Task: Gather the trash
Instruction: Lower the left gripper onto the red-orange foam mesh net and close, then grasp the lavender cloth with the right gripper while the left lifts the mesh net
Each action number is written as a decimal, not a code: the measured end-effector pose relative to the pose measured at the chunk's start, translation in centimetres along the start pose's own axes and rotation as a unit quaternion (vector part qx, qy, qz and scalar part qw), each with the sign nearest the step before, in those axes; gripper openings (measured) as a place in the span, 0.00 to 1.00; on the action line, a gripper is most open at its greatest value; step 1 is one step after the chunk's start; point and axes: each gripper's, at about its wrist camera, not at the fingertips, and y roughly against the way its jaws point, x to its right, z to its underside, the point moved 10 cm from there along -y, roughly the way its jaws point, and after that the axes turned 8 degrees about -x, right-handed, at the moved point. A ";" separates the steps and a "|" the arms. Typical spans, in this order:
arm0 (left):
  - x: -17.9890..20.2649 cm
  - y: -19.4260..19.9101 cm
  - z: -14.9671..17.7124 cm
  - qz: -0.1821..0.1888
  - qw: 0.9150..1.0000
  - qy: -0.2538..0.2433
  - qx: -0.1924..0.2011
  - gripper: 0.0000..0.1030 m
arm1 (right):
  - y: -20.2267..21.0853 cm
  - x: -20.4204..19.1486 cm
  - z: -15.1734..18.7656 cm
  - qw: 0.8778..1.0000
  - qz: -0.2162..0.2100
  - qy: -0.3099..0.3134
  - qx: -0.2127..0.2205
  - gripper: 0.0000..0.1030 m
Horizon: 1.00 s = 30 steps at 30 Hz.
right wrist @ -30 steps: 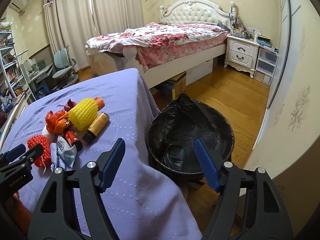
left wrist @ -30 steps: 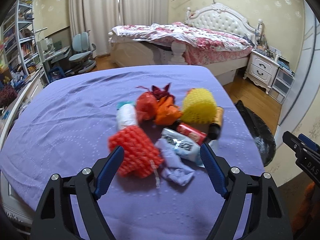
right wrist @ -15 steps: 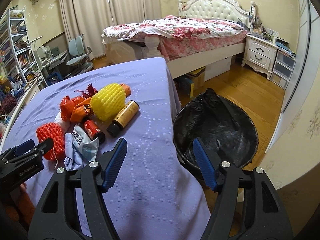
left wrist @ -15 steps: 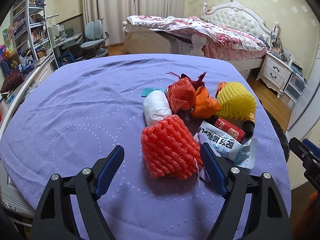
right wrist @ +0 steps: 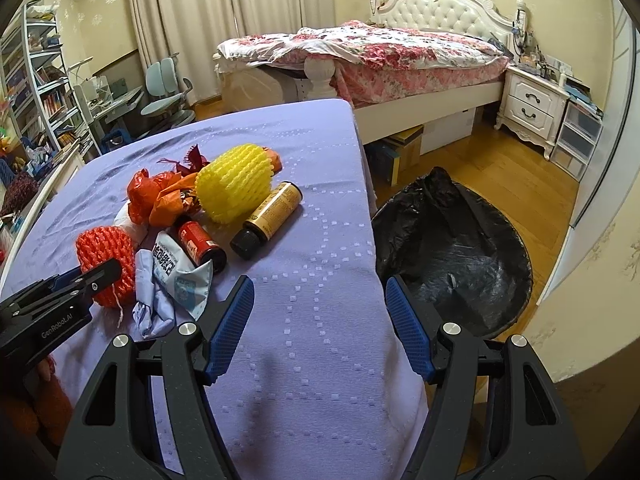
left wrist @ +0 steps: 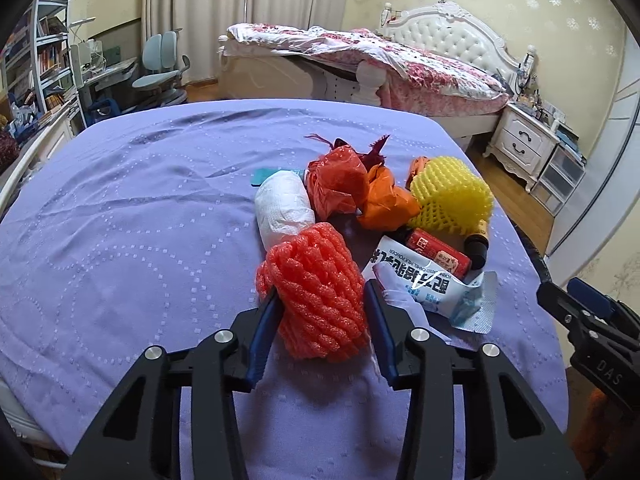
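On the purple table [left wrist: 120, 240], left gripper [left wrist: 320, 300] has just closed, pinching the red net [left wrist: 316, 292]. First pickup looks secured. Right gripper [right wrist: 320, 312] waits spread beside the bin [right wrist: 460, 248].

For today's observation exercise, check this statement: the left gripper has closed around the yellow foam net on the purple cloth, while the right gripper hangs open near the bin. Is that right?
Not quite. The left gripper grips the red foam net, its jaws having just closed on it; the yellow foam net lies untouched farther back, as the left wrist view shows. The right gripper is open near the bin.
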 end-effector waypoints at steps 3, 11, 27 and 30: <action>-0.4 0.7 0.4 0.004 1.000 -0.003 -0.001 0.40 | 0.2 -0.7 0.1 1.000 -0.003 0.005 0.002 0.65; -3.0 2.6 1.9 -0.008 1.000 -0.003 -0.008 0.39 | 1.1 -3.7 0.4 0.999 -0.020 0.031 0.008 0.65; -7.5 3.4 2.4 -0.005 1.000 0.023 -0.004 0.33 | -0.7 -13.1 2.5 0.988 -0.085 0.123 -0.040 0.40; -7.8 3.2 2.4 -0.001 1.000 0.028 -0.002 0.33 | -1.4 -13.8 2.7 0.987 -0.087 0.127 -0.050 0.37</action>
